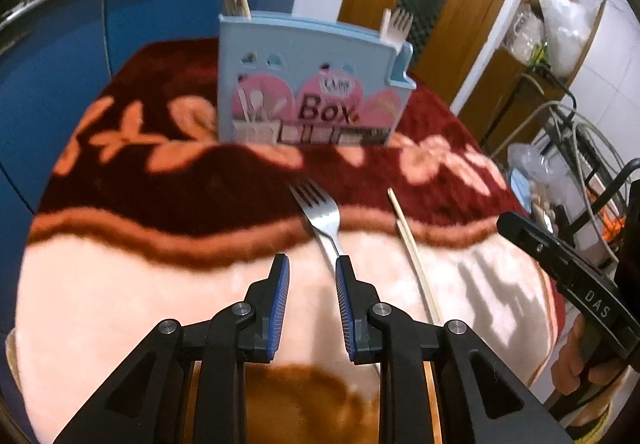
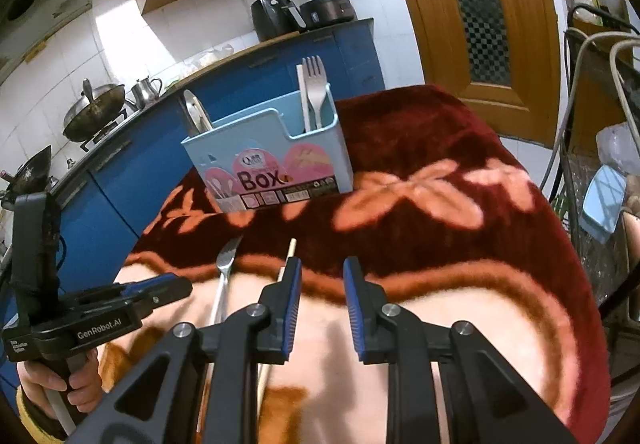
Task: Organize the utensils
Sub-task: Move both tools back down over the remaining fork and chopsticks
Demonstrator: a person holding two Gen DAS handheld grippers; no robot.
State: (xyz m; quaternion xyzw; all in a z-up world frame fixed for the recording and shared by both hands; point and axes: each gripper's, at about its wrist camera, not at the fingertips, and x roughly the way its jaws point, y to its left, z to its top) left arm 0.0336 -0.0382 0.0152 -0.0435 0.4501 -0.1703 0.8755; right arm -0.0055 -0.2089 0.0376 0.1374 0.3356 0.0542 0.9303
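A steel fork (image 1: 320,216) lies on the blanket-covered table, tines pointing away; it also shows in the right wrist view (image 2: 225,272). A wooden chopstick (image 1: 414,256) lies just right of it and shows in the right wrist view (image 2: 289,252). The light blue utensil box (image 1: 312,84) stands behind, holding a fork (image 2: 314,92), a spoon (image 2: 196,116) and sticks. My left gripper (image 1: 310,268) is open and empty, its right finger over the fork's handle. My right gripper (image 2: 320,272) is open and empty, just right of the chopstick.
The table carries a red, pink and orange floral blanket (image 2: 440,172). Blue kitchen cabinets (image 2: 120,180) with a wok and kettle stand at the left. A wooden door (image 2: 480,12) is behind. A cluttered rack (image 1: 560,148) with cables and bags stands right of the table.
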